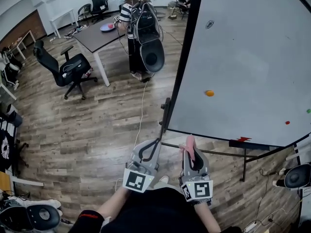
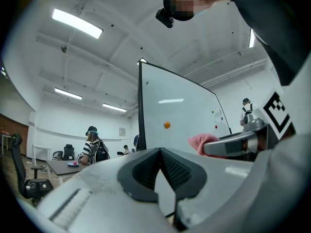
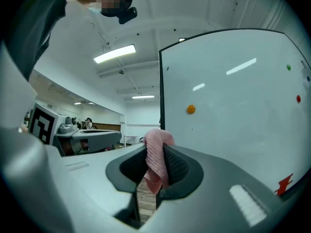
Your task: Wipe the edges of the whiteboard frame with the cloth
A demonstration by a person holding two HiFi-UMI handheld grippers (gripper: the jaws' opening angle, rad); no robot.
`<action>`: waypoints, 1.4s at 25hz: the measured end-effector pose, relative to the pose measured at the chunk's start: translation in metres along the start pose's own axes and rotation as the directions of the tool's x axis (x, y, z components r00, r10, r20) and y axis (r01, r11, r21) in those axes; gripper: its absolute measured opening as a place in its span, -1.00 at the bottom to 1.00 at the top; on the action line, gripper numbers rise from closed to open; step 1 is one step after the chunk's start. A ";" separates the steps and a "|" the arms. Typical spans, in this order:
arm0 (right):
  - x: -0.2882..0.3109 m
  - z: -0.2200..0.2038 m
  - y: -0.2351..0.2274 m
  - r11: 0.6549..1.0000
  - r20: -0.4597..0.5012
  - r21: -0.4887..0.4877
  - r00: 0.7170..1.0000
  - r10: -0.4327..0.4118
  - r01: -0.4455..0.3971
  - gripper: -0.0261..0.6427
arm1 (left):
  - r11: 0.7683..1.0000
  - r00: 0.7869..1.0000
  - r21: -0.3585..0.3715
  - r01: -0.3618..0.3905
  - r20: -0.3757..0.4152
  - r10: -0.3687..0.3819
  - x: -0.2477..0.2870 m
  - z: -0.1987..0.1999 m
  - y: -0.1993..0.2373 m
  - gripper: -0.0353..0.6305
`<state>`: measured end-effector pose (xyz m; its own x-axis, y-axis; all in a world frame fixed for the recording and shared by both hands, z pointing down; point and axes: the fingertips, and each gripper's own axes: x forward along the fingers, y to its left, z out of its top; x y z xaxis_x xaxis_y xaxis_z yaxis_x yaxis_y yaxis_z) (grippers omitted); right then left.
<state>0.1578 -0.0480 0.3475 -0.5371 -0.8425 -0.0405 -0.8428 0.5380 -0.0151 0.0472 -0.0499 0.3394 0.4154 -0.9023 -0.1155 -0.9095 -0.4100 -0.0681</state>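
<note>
Cloth point(image 3: 154, 163), pink, pinched in the right gripper's point(image 1: 190, 152) jaws at lower centre of the head view, just short of the whiteboard's point(image 1: 243, 52) lower left corner and clear of its black frame point(image 1: 186, 52). Step judged: approach. Next move: lift the cloth onto the frame edge. Left gripper point(image 1: 156, 144) closed on nothing, alongside. Stand bar point(image 1: 223, 154) crosses beneath the board. Person point(image 1: 138, 23), table point(image 1: 97, 38) and chair point(image 1: 68, 67) at upper left, well apart.

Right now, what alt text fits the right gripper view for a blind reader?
The right tongs are shut on a pink cloth, with a whiteboard ahead. An orange dot sits on the board near its black left edge.
</note>
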 end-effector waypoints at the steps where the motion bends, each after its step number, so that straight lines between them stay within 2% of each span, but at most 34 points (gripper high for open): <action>1: 0.003 0.002 -0.003 1.000 0.005 -0.003 1.000 0.010 -0.010 -0.73 | 1.000 1.000 0.003 -0.008 0.005 0.008 0.004 0.002 0.001 -0.89; 5: 0.015 0.009 -0.010 0.999 0.015 -0.023 0.999 0.044 -0.043 -0.73 | 0.999 0.999 0.015 -0.029 0.023 0.029 0.020 0.008 0.007 -0.89; 9: 0.029 0.024 -0.014 0.998 0.023 -0.033 0.998 0.052 -0.051 -0.73 | 1.000 0.999 -0.011 -0.020 0.026 0.021 0.034 0.018 0.016 -0.89; 16: 0.053 0.081 -0.022 0.997 0.068 -0.071 0.998 0.009 -0.004 -0.73 | 0.998 0.999 -0.059 0.019 0.037 -0.017 0.056 0.052 0.045 -0.89; 20: 0.060 0.122 -0.019 0.992 0.105 -0.130 0.994 0.007 0.007 -0.73 | 0.998 0.997 -0.055 0.031 0.069 -0.027 0.066 0.082 0.064 -0.89; 27: 0.074 0.195 -0.014 0.970 0.209 -0.243 0.978 0.031 0.021 -0.73 | 0.998 0.988 0.044 0.036 0.146 -0.043 0.081 0.138 0.079 -0.89; 35: 0.088 0.302 -0.008 0.909 0.338 -0.410 0.937 0.084 0.066 -0.73 | 0.978 0.971 0.203 0.043 0.222 -0.089 0.095 0.200 0.084 -0.89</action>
<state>0.1275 -0.1189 0.0423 -0.5628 -0.7354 -0.3774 -0.8163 0.4227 0.3936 0.0130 -0.1431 0.1244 0.4872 -0.8099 -0.3266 -0.8691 -0.4130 -0.2723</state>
